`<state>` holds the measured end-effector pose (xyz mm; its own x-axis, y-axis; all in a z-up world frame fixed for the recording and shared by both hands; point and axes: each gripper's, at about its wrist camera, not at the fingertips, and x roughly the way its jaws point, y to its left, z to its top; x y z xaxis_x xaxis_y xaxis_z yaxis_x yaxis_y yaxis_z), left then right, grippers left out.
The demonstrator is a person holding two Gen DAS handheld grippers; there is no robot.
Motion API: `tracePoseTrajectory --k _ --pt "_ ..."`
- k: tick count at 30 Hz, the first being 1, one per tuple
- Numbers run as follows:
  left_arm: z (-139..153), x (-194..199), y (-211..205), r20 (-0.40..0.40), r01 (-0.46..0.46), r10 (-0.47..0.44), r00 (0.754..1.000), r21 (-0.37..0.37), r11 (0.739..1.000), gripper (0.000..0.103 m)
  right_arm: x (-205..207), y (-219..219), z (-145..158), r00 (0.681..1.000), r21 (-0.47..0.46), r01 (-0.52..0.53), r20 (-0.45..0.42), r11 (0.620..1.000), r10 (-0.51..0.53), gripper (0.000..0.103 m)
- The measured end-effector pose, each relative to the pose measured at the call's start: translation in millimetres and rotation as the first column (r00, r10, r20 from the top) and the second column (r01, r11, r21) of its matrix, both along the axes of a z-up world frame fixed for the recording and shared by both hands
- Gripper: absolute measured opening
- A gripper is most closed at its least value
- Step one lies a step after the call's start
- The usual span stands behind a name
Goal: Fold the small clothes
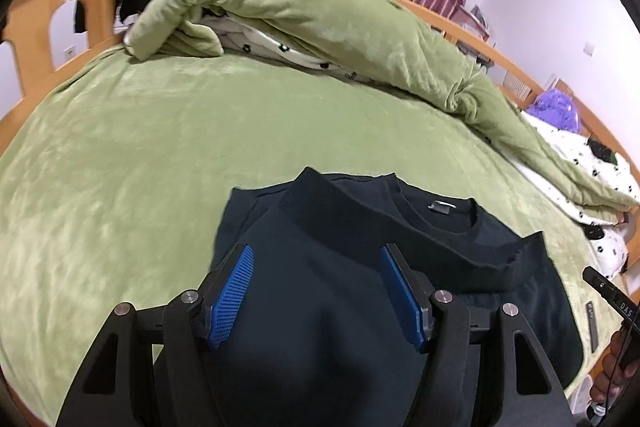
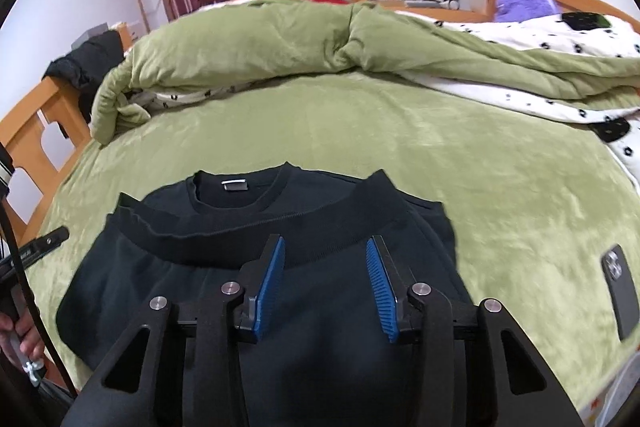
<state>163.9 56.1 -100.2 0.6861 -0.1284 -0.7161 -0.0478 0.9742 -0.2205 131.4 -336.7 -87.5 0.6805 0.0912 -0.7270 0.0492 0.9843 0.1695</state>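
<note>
The left tongs (image 1: 316,293) stand apart with nothing between their blue pads; the dark cloth seen in the gap lies below them on the bed. The right tongs (image 2: 325,287) are also released, their pads narrower apart and gripping nothing.

Just beyond both pairs lies the dark sweater (image 1: 360,287), flat on the green bed cover (image 1: 140,167). Its ribbed hem (image 2: 280,223) has been brought up toward the neck opening (image 2: 236,195), so the garment looks folded roughly in half. The hem runs slightly crooked, and one corner near the left side looks puckered.

The risks I judge from here:
- A closing pad could catch the top layer and drag the fold open.
- The plush cover is soft, so pressing down may wrinkle the cloth instead of flattening it.
- The crooked hem may leave any further fold uneven.

A dark phone (image 2: 618,293) lies on the cover just beside the sweater's right edge; a sideways fold or sweep could knock it. Well beyond, a bundled green quilt (image 1: 320,27) sits against the wooden bed frame (image 1: 36,19), clear of the work.
</note>
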Motion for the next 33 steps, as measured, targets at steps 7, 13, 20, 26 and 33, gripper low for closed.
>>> tracePoseTrajectory --k 7,13,20,26,33 --pt "-34 49 -6 -0.051 0.03 -0.028 0.998 0.042 0.999 0.063 55 19 -58 0.992 -0.026 -0.062 -0.111 0.998 0.059 0.043" --pt "-67 71 2 -0.101 0.013 -0.005 0.995 0.078 0.997 0.063 84 17 -104 0.984 -0.04 -0.046 -0.175 0.998 0.038 0.035" --pt "-84 79 9 -0.111 -0.034 0.043 0.993 0.086 0.996 0.064 106 -8 -115 0.977 -0.048 0.052 -0.206 0.997 -0.061 0.003" --pt "-82 78 6 -0.106 -0.04 0.054 0.993 0.123 0.992 0.064 106 0 -116 0.979 -0.118 0.037 -0.193 0.992 -0.059 0.003" --pt "-75 57 19 -0.101 -0.1 0.113 0.988 0.133 0.986 0.063 105 5 -111 0.981 -0.154 0.028 -0.187 0.988 -0.057 0.005"
